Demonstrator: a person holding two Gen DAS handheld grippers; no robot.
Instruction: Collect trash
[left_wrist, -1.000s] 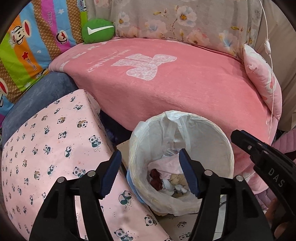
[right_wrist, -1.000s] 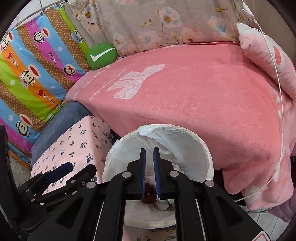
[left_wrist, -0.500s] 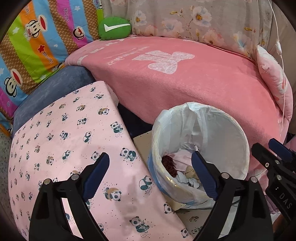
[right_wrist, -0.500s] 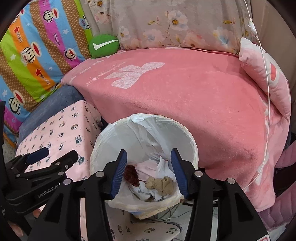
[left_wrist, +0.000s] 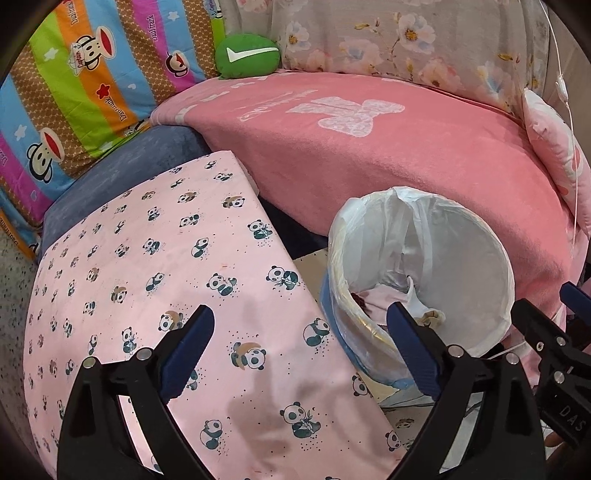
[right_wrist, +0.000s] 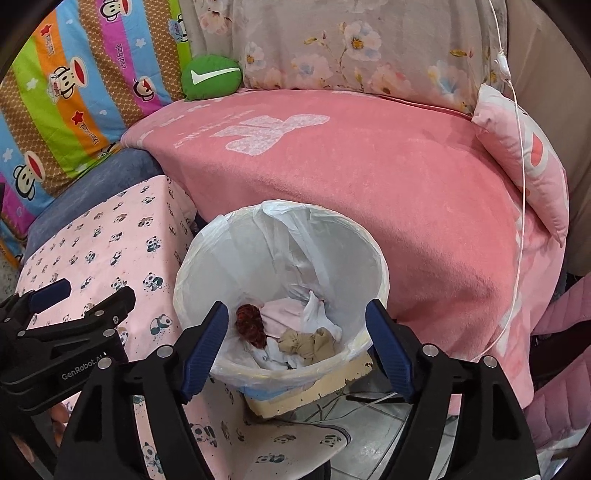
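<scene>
Lined bin beside bed; both grippers held empty above it.

The pink blanket (right_wrist: 388, 177) is draped behind the trash bin (right_wrist: 369, 243); the panda-print cover (left_wrist: 155, 280) lies at the bin's left. The bin stands upright, mouth upward. A dark red scrap (right_wrist: 252, 325) and tan wad (right_wrist: 308, 343) lie inside. Right gripper (right_wrist: 297, 350) and left gripper (left_wrist: 301, 350) are spread wide, nothing held.
</scene>
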